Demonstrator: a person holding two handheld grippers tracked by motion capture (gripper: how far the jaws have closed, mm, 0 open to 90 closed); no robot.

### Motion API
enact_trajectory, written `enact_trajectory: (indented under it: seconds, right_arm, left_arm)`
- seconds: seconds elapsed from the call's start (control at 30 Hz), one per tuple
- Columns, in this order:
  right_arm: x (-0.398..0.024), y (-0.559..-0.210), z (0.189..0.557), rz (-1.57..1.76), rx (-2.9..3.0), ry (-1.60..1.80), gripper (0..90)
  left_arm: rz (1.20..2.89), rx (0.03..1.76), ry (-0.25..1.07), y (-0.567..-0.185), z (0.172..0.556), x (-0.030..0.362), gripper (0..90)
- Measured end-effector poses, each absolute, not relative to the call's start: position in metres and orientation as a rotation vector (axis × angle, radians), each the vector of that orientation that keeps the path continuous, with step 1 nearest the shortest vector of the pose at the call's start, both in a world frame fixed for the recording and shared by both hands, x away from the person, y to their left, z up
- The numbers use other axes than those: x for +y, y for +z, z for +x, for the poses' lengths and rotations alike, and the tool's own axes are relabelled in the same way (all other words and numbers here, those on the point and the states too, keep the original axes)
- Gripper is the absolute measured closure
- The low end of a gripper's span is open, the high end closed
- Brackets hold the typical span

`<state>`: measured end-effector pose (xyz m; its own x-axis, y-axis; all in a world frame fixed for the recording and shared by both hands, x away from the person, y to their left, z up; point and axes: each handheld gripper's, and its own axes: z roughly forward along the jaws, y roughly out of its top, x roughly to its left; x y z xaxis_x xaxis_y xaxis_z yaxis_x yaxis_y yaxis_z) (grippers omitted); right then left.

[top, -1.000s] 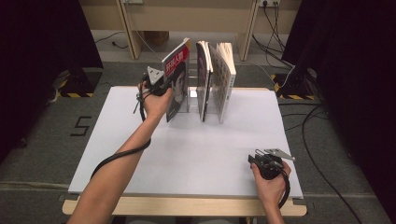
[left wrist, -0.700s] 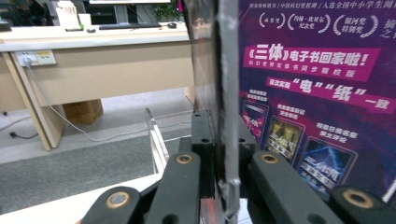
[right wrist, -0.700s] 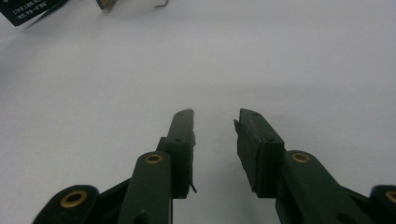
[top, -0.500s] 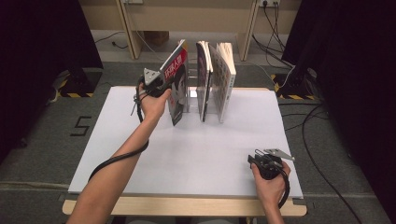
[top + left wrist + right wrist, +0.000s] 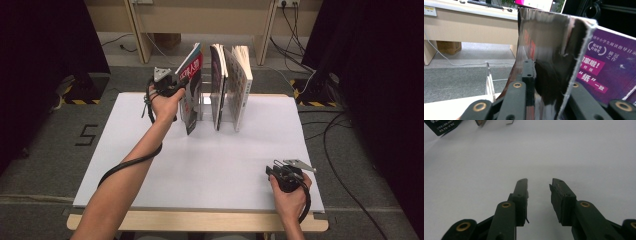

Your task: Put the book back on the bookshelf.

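Two grippers: left gripper (image 5: pixel 176 82) jaws, just re-closing, clasp the tilted book (image 5: pixel 192 85) at upper centre; keep it upright. Right gripper (image 5: pixel 281 172) jaws gape, empty.

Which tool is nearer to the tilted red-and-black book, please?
The left tool: its jaws straddle the tilted red-and-black book at the rack. The right tool rests far off near the table's front edge.
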<state>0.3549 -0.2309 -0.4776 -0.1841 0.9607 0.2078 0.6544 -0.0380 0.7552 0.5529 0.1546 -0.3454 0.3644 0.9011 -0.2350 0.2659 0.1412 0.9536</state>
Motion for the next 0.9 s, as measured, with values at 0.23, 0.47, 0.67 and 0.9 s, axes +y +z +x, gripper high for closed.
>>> enact_trajectory:
  seconds: [0.23, 0.47, 0.67, 0.9]
  right_arm:
    - [-0.231, -0.478, 0.355, 1.701, 1.865, 1.081, 66.3]
    - [-0.232, -0.478, 0.355, 1.700, 1.863, 1.085, 66.2]
    - [-0.232, -0.477, 0.355, 1.704, 1.862, 1.086, 66.2]
    - [-0.232, -0.477, 0.355, 1.705, 1.862, 1.086, 66.1]
  left_arm:
    - [1.410, 1.166, 0.637, -0.343, 0.556, 0.150, 80.0]
    - [1.412, 1.186, 0.633, -0.340, 0.560, 0.147, 76.9]
    - [1.437, 1.195, 0.625, -0.336, 0.564, 0.144, 73.0]
    - [1.463, 1.242, 0.620, -0.336, 0.567, 0.141, 76.7]
